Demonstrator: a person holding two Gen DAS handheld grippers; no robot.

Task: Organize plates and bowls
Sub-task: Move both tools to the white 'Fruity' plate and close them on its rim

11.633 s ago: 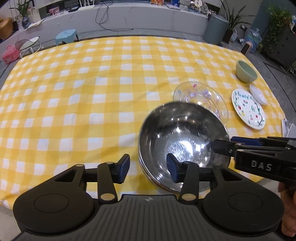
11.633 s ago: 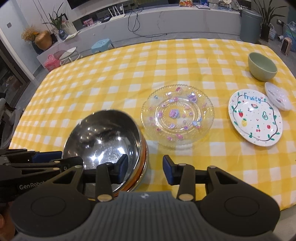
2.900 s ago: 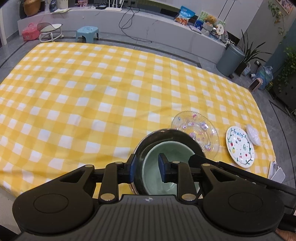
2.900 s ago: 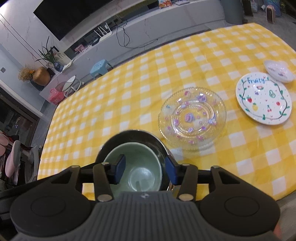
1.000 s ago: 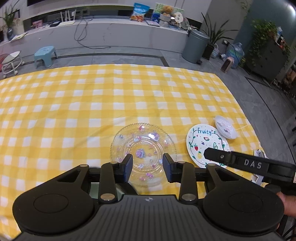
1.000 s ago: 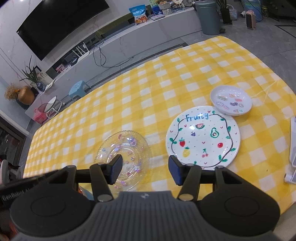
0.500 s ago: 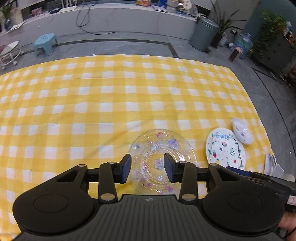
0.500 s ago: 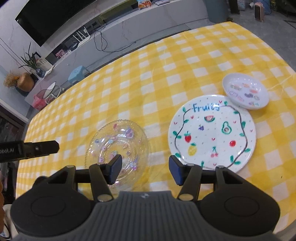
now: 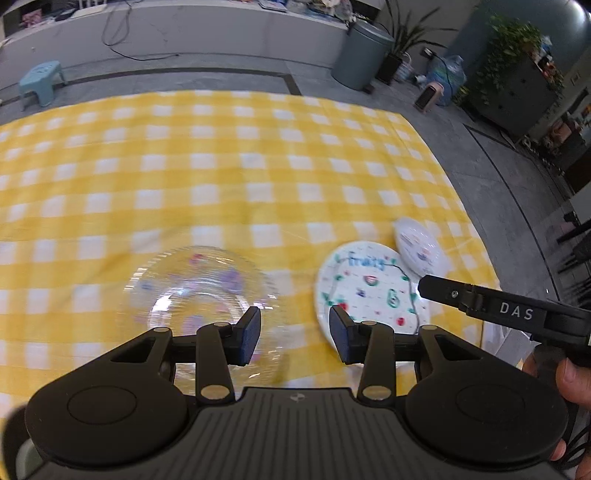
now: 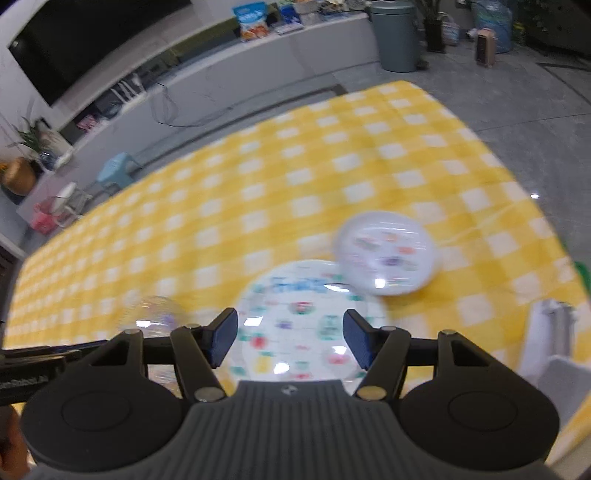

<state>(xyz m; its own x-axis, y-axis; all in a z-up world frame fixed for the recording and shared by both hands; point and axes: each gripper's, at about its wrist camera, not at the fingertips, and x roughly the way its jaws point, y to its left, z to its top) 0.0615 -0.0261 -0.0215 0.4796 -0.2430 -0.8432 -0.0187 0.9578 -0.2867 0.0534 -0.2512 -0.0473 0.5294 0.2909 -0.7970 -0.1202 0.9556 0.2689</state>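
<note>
A clear glass plate with purple dots lies on the yellow checked cloth. Right of it lies a white "Fruity" plate, and a small white dish sits beyond that. My left gripper is open and empty, above the gap between the glass plate and the Fruity plate. My right gripper is open and empty, low over the Fruity plate, with the small dish just ahead on the right. The glass plate shows at its left. The right gripper's finger reaches in over the Fruity plate's right edge.
The table's right edge drops to a grey floor. A white object stands at the near right corner. A bin, plants and a long low counter stand beyond the table. Both views are blurred by motion.
Both grippers have moved right and lower toward the plates. The right gripper now hangs over the Fruity plate, and the small dish is closer in its view. Both stay open.
</note>
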